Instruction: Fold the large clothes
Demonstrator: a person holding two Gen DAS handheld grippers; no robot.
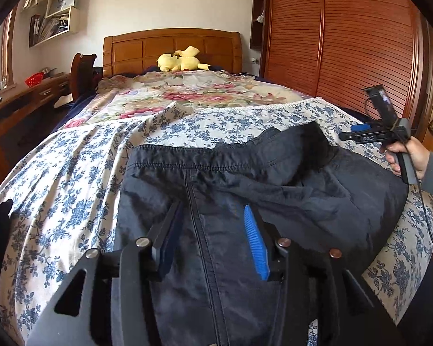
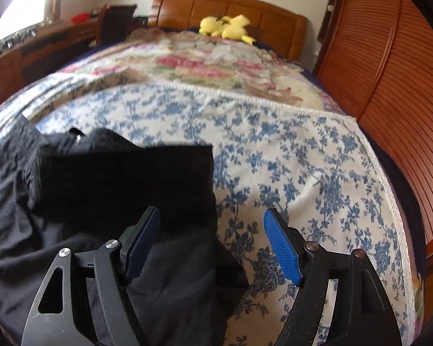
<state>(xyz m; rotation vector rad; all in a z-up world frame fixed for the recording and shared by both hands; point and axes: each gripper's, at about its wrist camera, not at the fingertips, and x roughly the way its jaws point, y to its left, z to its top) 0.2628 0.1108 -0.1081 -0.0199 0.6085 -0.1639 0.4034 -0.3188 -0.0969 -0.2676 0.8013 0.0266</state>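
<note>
A dark navy pair of trousers [image 1: 245, 190] lies spread on the blue-flowered sheet [image 1: 72, 173] of the bed, waistband toward the headboard. My left gripper [image 1: 213, 210] is open and hovers over the middle seam of the trousers. In the right wrist view the same dark garment [image 2: 115, 178] lies at the left, with a flat black band on top. My right gripper [image 2: 212, 216] is open over the garment's right edge; its right finger is over the sheet [image 2: 317, 173]. The right gripper also shows in the left wrist view [image 1: 360, 135], held in a hand at the garment's right side.
A floral quilt [image 1: 187, 92] covers the far half of the bed. A yellow plush toy [image 1: 180, 60] lies by the wooden headboard [image 1: 170, 46]. A slatted wooden wardrobe [image 1: 346, 43] runs along the right. A desk [image 1: 29, 95] and chair stand at the left.
</note>
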